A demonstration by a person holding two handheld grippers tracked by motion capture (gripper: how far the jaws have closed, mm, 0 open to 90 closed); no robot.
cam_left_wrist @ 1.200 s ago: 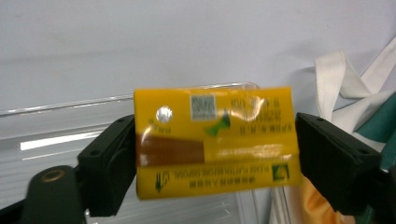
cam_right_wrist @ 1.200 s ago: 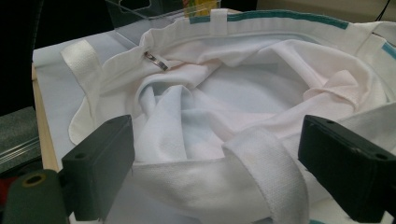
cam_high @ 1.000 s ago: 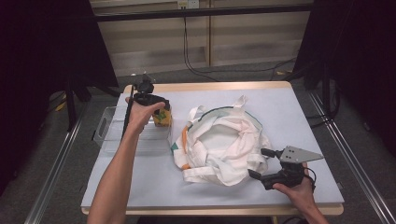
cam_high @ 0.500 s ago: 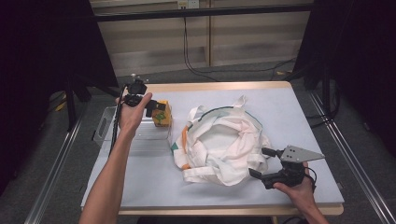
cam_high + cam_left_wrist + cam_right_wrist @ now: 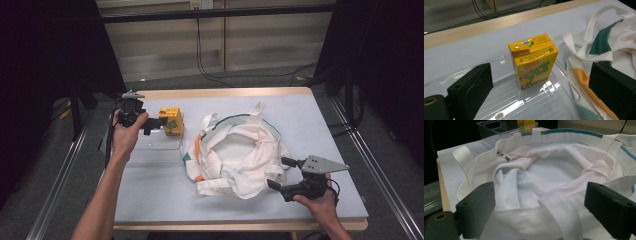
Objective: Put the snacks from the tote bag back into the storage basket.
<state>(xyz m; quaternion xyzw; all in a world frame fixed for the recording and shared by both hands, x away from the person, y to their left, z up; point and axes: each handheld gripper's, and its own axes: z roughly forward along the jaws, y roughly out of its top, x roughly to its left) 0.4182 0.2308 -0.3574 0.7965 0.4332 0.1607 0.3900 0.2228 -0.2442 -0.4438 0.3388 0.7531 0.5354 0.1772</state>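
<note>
1. The left hand-held gripper (image 5: 159, 123) was seen in the high view, held above the left side of the surface (image 5: 150, 200), with its jaws spread wide and nothing between them.
2. The yellow drink carton (image 5: 533, 60) was seen standing upright in the far right corner of a clear plastic tray (image 5: 529, 105), just ahead of the left hand-held gripper (image 5: 541, 92) and apart from both jaws.
3. In the high view the carton (image 5: 171, 120) was placed just beside the jaw tips, and the tray (image 5: 155, 145) lay near the left edge of the surface.
4. A white cloth bag (image 5: 240, 150) with teal and orange trim was spread open in the middle of the surface, its handles lying loose, just to the right of the tray.
5. The right hand-held gripper (image 5: 280, 173) was held low at the near right of the surface, with jaws parted and empty.
6. In the right gripper view the bag's (image 5: 549, 172) near rim and one strap lay between the open jaws of the right hand-held gripper (image 5: 539, 212); whether the fabric was touched could not be told.
</note>
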